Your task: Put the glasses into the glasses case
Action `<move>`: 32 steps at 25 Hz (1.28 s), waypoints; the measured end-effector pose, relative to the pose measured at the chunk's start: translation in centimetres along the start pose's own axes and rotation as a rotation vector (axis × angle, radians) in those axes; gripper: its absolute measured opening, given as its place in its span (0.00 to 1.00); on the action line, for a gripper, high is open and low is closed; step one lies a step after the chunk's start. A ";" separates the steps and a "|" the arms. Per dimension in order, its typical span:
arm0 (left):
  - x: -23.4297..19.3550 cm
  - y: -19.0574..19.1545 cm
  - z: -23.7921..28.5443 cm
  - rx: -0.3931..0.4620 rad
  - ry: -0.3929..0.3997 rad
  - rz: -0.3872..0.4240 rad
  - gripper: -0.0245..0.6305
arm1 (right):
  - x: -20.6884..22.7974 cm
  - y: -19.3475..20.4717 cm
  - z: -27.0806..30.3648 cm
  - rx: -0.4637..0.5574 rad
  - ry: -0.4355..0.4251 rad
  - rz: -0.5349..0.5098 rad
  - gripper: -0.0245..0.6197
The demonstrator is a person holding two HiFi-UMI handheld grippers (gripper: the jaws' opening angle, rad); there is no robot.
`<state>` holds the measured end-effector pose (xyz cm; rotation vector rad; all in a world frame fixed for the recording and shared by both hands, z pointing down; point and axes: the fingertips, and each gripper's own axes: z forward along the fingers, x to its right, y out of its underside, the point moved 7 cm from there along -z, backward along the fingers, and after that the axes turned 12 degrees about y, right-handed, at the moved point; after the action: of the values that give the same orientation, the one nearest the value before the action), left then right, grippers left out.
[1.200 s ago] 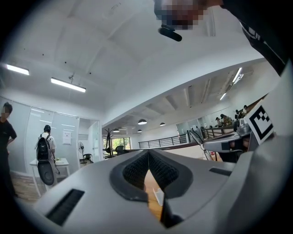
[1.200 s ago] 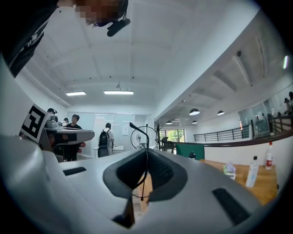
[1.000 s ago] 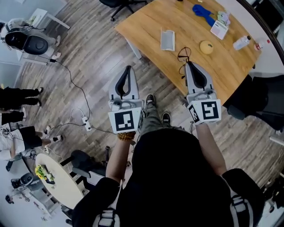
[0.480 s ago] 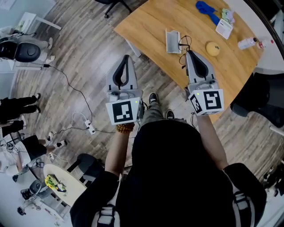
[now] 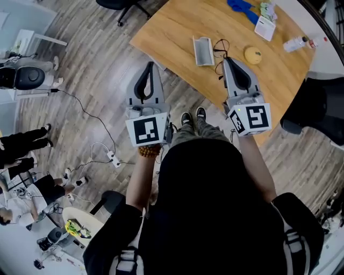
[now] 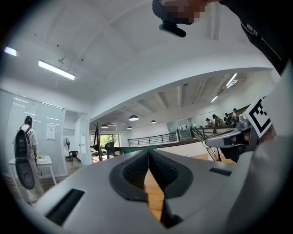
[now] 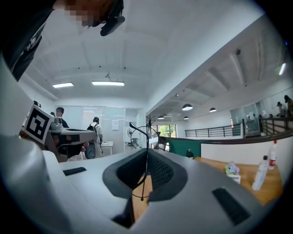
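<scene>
A grey glasses case (image 5: 202, 51) lies open on the wooden table (image 5: 172, 27). My right gripper (image 5: 226, 59) is shut on the thin black-framed glasses (image 5: 219, 47), which hang over the table just right of the case. In the right gripper view the wire frame (image 7: 145, 132) stands upright, pinched between the pads at the right gripper's (image 7: 147, 153) tip. My left gripper (image 5: 150, 64) hovers by the table's near edge, left of the case. In the left gripper view the left gripper's (image 6: 149, 154) pads meet at the tip with nothing between them.
On the table beyond the case lie a yellow round object (image 5: 251, 55), a blue item (image 5: 240, 7), a white card (image 5: 265, 28) and a small bottle (image 5: 294, 44). A black chair (image 5: 317, 113) stands at the right. Cables (image 5: 91, 107) trail over the wood floor at the left.
Both grippers have moved forward towards the table. The glasses in the right gripper now hang closer to the case. Neither gripper's jaws have changed.
</scene>
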<state>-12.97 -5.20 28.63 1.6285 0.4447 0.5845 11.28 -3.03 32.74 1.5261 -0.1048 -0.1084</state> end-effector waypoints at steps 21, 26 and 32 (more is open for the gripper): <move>7.0 0.8 7.0 0.080 -0.021 0.014 0.07 | 7.7 3.1 3.7 -0.013 -0.012 0.112 0.07; 10.5 2.8 9.9 0.042 0.066 0.058 0.07 | 8.8 4.4 4.8 -0.062 -0.002 0.142 0.07; 11.4 5.3 11.1 0.024 0.066 0.007 0.07 | 8.7 6.8 6.7 -0.135 -0.020 0.172 0.07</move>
<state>2.59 -7.95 34.29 1.6382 0.4961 0.6418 19.00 -10.51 39.78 1.3757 -0.2397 0.0059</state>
